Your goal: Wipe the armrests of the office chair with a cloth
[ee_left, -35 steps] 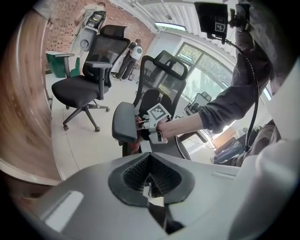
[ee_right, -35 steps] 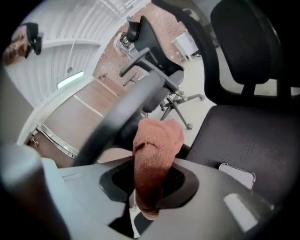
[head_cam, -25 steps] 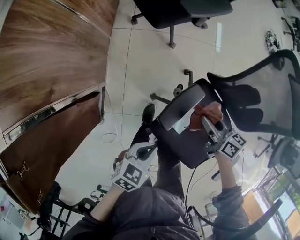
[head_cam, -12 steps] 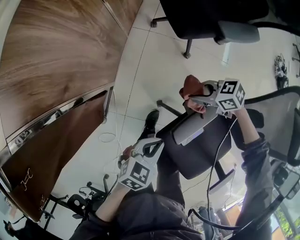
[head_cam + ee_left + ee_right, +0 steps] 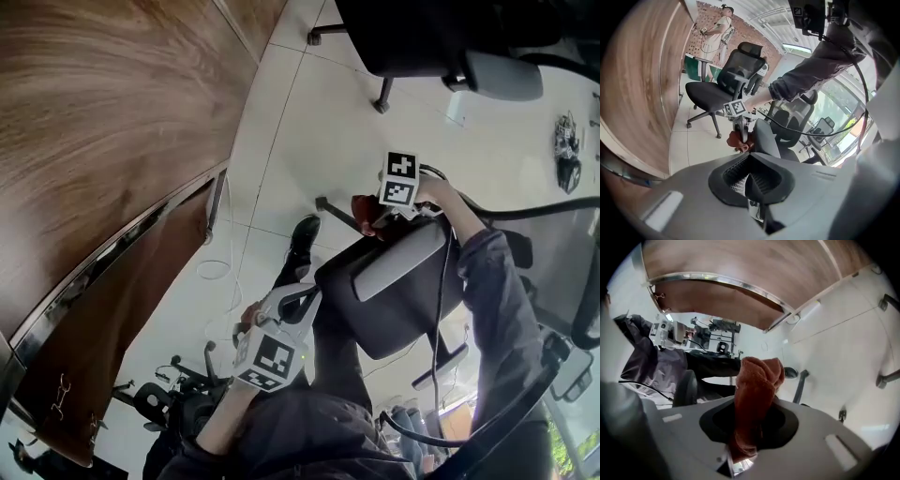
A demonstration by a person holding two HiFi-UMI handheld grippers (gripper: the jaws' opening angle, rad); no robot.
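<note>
In the head view my right gripper [image 5: 377, 214] is shut on a rust-brown cloth [image 5: 364, 212], held at the front end of the office chair's grey armrest pad [image 5: 401, 260]. The right gripper view shows the cloth [image 5: 757, 390] bunched between the jaws and hiding them. My left gripper [image 5: 298, 298] hangs lower left beside the black seat [image 5: 394, 309], apart from the chair. In the left gripper view its jaws [image 5: 748, 177] are shut with nothing in them, and the cloth [image 5: 738, 140] and armrest [image 5: 765, 138] lie ahead.
A wooden desk [image 5: 94, 112] fills the left side. A second office chair [image 5: 441, 37] stands at the top, and the mesh backrest [image 5: 562, 234] of the wiped chair is at the right. Cables [image 5: 217, 272] lie on the tiled floor. A person [image 5: 717, 28] stands far off.
My right gripper has carried the cloth from the back of the armrest along it to its front end. The left gripper has stayed about where it was.
</note>
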